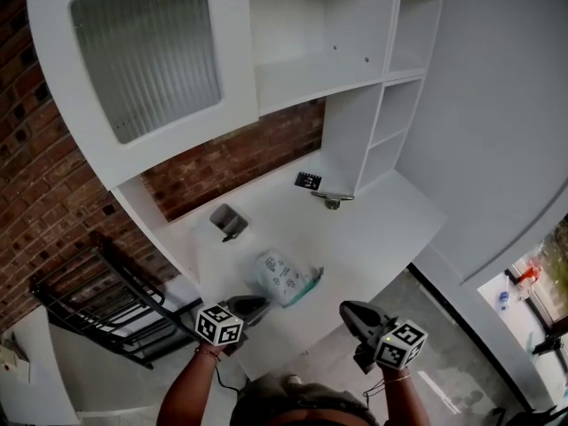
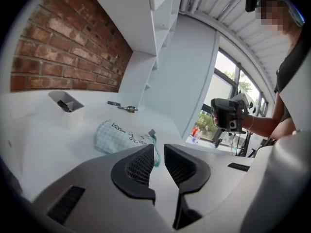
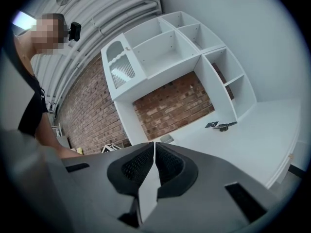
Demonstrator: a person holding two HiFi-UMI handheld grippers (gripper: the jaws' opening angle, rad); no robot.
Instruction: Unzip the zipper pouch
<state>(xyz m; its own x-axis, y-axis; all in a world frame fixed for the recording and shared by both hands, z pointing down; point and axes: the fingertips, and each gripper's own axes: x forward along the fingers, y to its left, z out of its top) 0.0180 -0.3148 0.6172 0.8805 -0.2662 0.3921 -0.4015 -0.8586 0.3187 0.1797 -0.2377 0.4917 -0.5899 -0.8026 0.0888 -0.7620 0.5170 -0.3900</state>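
Near the front edge of the white surface (image 1: 390, 229), left of its middle, lies the zipper pouch (image 1: 286, 280). It is a small, pale, checked fabric bag with dark print, lying flat and slightly rumpled. Its teal zipper end (image 2: 154, 148) points towards the surface's right side, and what looks like a small grey pull (image 2: 151, 132) sits beside it.

Your left gripper (image 2: 159, 152) hangs just short of that end. Its fingers (image 2: 137, 168) stand a narrow slit apart with nothing between them. Your right gripper (image 3: 154, 149) is just off the front edge, apart from the pouch, its fingers (image 3: 171, 165) pressed together and empty. A grey tub (image 1: 229, 222) sits further back, towards the brick wall (image 1: 240, 158).

Expect the pouch to be light, soft and floppy. It will probably skid and bunch on the smooth surface rather than resist a tug. Pinch the fabric at the teal end with one gripper to anchor it, and take the pull with the other. The pull is tiny and may slip from the fingers, so grip it squarely.
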